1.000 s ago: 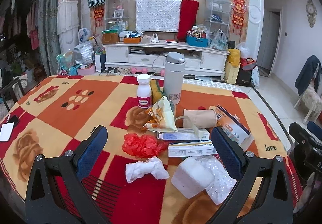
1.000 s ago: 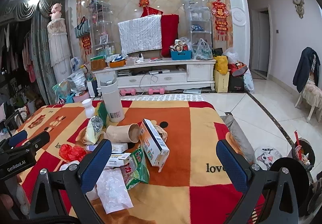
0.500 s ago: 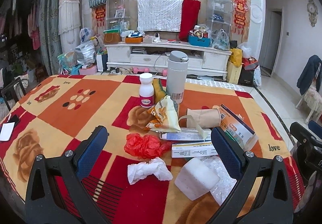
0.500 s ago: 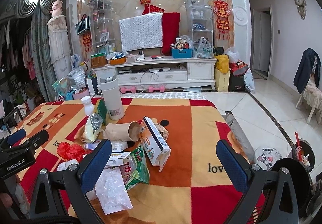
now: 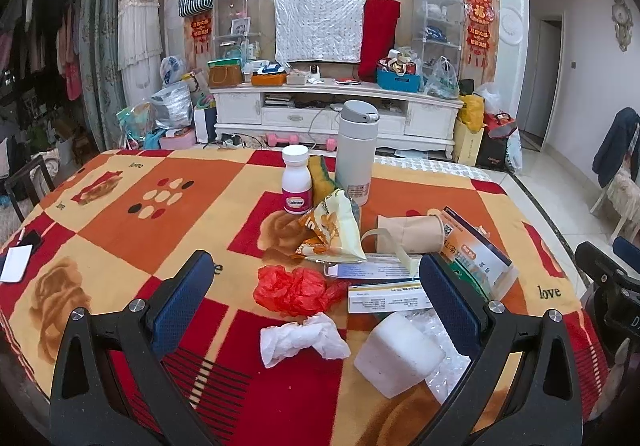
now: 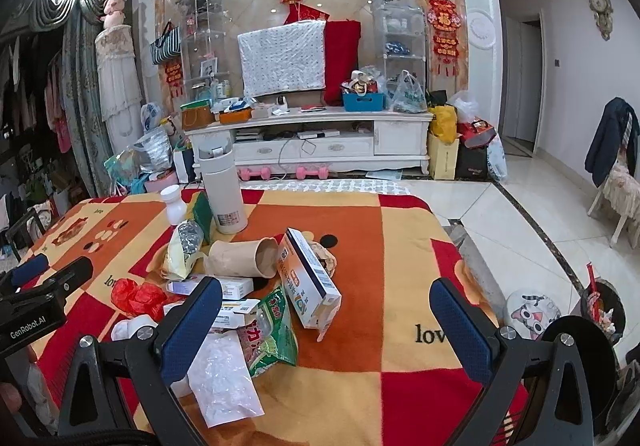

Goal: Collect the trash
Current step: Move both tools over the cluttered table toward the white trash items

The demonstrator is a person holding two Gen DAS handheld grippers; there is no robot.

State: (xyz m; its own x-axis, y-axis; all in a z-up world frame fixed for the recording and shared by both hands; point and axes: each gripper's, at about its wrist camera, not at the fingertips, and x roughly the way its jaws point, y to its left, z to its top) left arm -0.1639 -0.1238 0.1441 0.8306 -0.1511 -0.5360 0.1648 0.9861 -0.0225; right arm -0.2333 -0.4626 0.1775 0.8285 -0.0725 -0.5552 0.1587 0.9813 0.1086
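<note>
Tissue dead ahead of the left gripper (image 5: 316, 290)
Both grippers wide apart, empty; crumpled tissue (image 5: 302, 338) lies near, between left's fingers, long axis left-right; right gripper (image 6: 326, 320) faces boxes.

Left wrist view: the table clutter sits slightly higher and further right in frame than a second ago; the white tissue (image 5: 302, 338) and foam block (image 5: 398, 354) both shift up and right. Right wrist view: the upright flask (image 6: 222, 185) and the orange-and-white carton (image 6: 308, 280) drift marginally rightward. No object is displaced on the tablecloth (image 6: 360, 230).
</note>
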